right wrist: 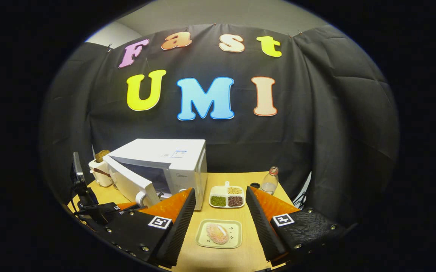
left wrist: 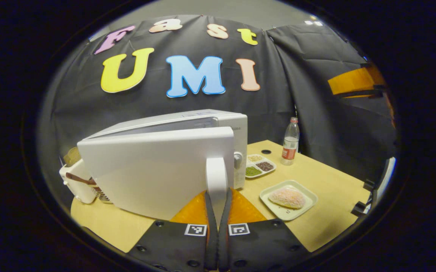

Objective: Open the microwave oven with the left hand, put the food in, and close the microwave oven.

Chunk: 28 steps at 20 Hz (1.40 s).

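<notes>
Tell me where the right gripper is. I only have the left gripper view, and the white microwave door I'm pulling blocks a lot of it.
Observer: The right gripper is open and aimed at the square pale plate. The plate, with the round pinkish food on it, lies between its fingers in the right gripper view, untouched.
Operator: How far open is my door from that side?
Observer: The white microwave door stands partly swung out, and the dark cavity opening shows behind it.
Operator: Good, so the way in is not wide yet?
Observer: It looks narrow from here. The door slab slants across the opening's left side.
</notes>
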Tool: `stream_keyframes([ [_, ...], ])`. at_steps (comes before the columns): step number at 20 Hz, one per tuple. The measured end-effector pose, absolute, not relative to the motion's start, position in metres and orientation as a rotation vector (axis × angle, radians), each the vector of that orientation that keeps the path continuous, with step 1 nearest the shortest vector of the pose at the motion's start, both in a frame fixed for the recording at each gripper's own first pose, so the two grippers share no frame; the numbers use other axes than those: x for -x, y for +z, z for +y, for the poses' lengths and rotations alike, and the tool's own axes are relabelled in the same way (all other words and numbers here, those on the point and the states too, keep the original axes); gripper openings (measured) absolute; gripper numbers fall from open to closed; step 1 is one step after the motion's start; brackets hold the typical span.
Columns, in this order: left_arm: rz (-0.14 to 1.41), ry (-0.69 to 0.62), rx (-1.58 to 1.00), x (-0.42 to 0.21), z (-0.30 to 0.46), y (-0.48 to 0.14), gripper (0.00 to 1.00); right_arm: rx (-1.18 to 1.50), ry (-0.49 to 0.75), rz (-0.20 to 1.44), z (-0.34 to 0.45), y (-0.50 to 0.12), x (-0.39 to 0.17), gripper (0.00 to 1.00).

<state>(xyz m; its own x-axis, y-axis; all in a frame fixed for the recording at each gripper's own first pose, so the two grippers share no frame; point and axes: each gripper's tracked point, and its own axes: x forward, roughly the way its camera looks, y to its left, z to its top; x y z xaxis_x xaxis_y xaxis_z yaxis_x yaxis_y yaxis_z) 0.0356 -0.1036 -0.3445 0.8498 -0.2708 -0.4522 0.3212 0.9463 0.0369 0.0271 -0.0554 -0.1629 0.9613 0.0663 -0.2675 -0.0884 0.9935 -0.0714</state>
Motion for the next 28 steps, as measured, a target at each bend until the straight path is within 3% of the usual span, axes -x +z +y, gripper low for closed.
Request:
stream_keyframes([
  [9,0.582,-0.442,-0.18,0.059,-0.041,-0.332,0.07,0.119,0.168,0.307,0.01,-0.177,-0.005,0.82],
  [17,0.612,-0.431,-0.161,0.112,0.019,-0.323,0.07,0.188,0.179,0.408,0.03,-0.234,-0.005,0.82],
  [28,0.644,-0.416,-0.213,0.173,0.138,-0.316,0.05,0.042,0.048,0.652,0.003,-0.321,-0.016,0.82],
])
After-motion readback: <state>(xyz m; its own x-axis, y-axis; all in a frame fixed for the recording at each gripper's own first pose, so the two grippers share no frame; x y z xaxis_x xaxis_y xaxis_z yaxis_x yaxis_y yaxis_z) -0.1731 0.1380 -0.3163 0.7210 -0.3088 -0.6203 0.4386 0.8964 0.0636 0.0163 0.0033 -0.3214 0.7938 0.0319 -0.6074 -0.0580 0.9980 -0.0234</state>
